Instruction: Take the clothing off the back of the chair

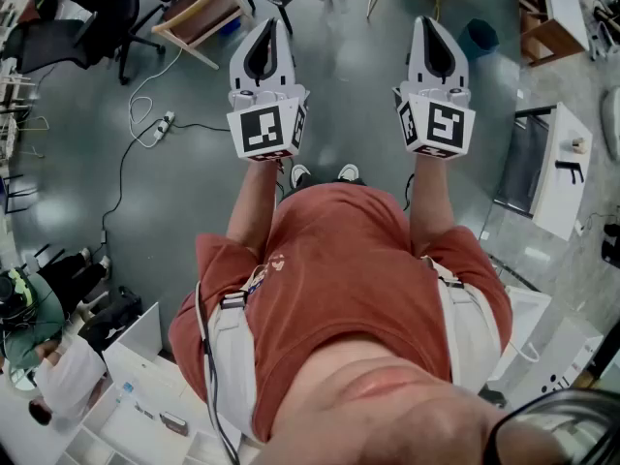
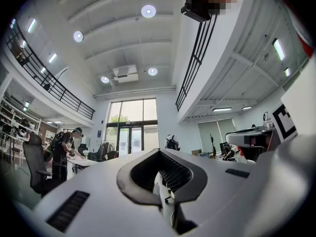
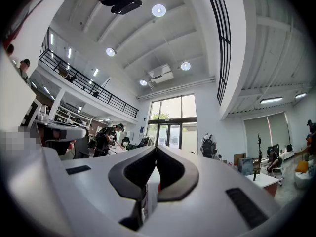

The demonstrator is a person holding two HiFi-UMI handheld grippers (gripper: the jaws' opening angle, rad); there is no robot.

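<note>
Two claws — left claw [image 1: 268, 29], right claw [image 1: 432, 25] — jaws pressed together.

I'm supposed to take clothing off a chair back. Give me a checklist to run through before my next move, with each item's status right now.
1. Nothing in the left tool: ok, nothing sits between its jaws.
2. Nothing in the right tool: ok, nothing is held.
3. Jaws open for a grasp: not ok, both tools are shut.
4. Chair with clothing found: cannot tell. The black office chair sits at the head view's top left, and no garment can be made out on it.
5. Walking path: not ok. A power strip and its cable lie on the floor to your left.
</note>
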